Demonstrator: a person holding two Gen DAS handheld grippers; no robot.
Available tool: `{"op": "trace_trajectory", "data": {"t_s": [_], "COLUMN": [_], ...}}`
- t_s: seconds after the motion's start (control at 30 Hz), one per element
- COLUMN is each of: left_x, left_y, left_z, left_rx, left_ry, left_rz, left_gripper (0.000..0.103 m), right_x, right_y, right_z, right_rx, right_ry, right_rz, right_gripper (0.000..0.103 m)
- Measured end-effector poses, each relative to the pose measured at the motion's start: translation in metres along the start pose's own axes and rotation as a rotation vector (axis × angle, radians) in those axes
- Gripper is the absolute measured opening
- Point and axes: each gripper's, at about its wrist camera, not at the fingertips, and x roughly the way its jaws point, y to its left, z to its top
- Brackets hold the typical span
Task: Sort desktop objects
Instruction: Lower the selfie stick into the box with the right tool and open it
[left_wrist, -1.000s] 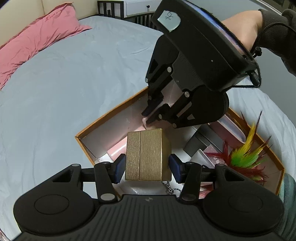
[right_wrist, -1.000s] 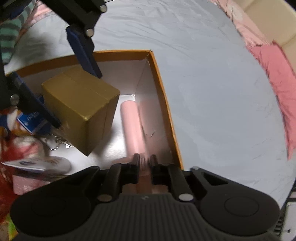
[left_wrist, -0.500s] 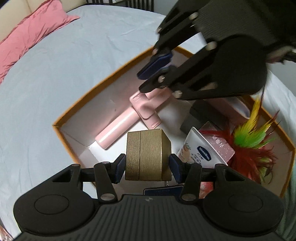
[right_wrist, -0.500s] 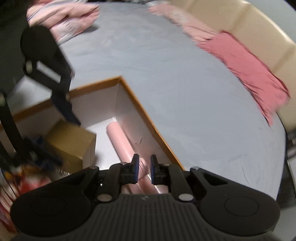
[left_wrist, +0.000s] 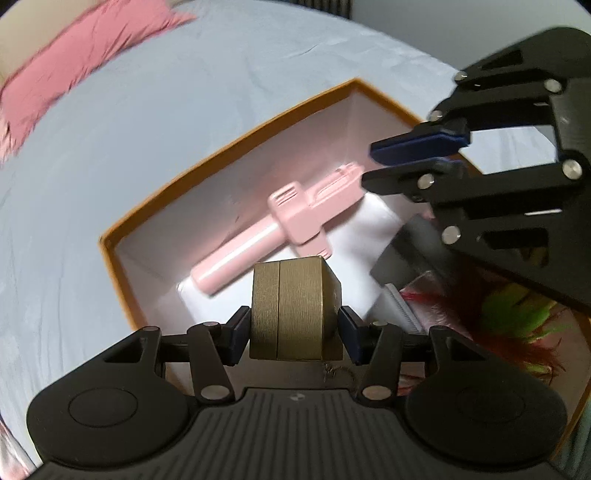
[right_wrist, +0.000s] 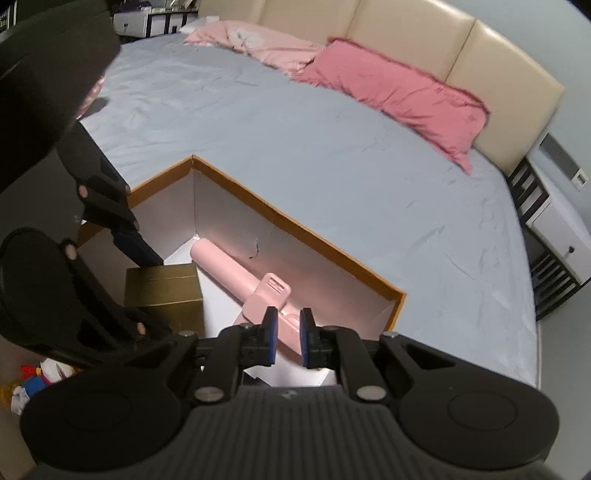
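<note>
Left gripper (left_wrist: 293, 330) tilts steeply down over the box (left_wrist: 229, 146), its jaws clamped on either side of a gold block (left_wrist: 291, 310); the block hangs above the near end of the box, over the white floor; the box itself, orange-rimmed with pale walls, sits on a grey-blue bed sheet (left_wrist: 147, 110). Right gripper (right_wrist: 287, 338) angles down from the far side of the box, pointing in over its rim; its jaws have just been opening and now stand at a narrow gap, nothing pinched between them; the pink gadget (right_wrist: 255, 291) shows through that gap but lies below, on the box floor. That gadget, a pink stick with a clamp-like head, rests aslant along the box's inner wall, just beyond the gold block. At the box's other end, red and green feathers (left_wrist: 517, 317) and a dark grey slab (left_wrist: 402, 254) crowd together, partly hidden by the right gripper; a pink pillow (right_wrist: 399, 92) lies well off from the box, against a cream headboard (right_wrist: 443, 48).
</note>
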Motion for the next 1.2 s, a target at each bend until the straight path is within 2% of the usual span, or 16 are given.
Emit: {"op": "trace_trajectory", "data": {"t_s": [0.17, 0.23, 0.47, 0.57, 0.73, 0.93, 1.07, 1.2], "left_x": [0.007, 0.012, 0.016, 0.027, 0.028, 0.023, 0.023, 0.03], "left_y": [-0.005, -0.008, -0.016, -0.019, -0.026, -0.022, -0.027, -0.024], "left_z": [0.0, 0.0, -0.002, -0.001, -0.005, -0.001, -0.007, -0.012], "left_rx": [0.055, 0.102, 0.351, 0.457, 0.633, 0.717, 0.789, 0.805], "left_ry": [0.015, 0.009, -0.044, -0.032, -0.057, -0.121, -0.131, -0.116], "left_rz": [-0.033, -0.011, -0.027, -0.011, -0.033, -0.111, -0.15, -0.142], "left_gripper": [0.059, 0.059, 0.059, 0.059, 0.056, 0.055, 0.055, 0.056], "right_x": [-0.003, -0.005, -0.007, -0.006, -0.005, 0.0, 0.004, 0.007], "right_y": [0.001, 0.0, 0.002, -0.002, -0.003, -0.006, -0.006, -0.005], "right_z": [-0.014, -0.017, -0.025, -0.029, -0.03, -0.03, -0.029, -0.028], "right_rx": [0.05, 0.062, 0.079, 0.105, 0.109, 0.133, 0.141, 0.138], "right_ry": [0.0, -0.005, -0.011, 0.0, 0.004, 0.017, 0.03, 0.04], "right_rz": [-0.012, -0.01, -0.017, -0.013, -0.017, -0.022, -0.024, -0.019], "right_gripper": [0.011, 0.011, 0.011, 0.011, 0.011, 0.011, 0.011, 0.011]}}
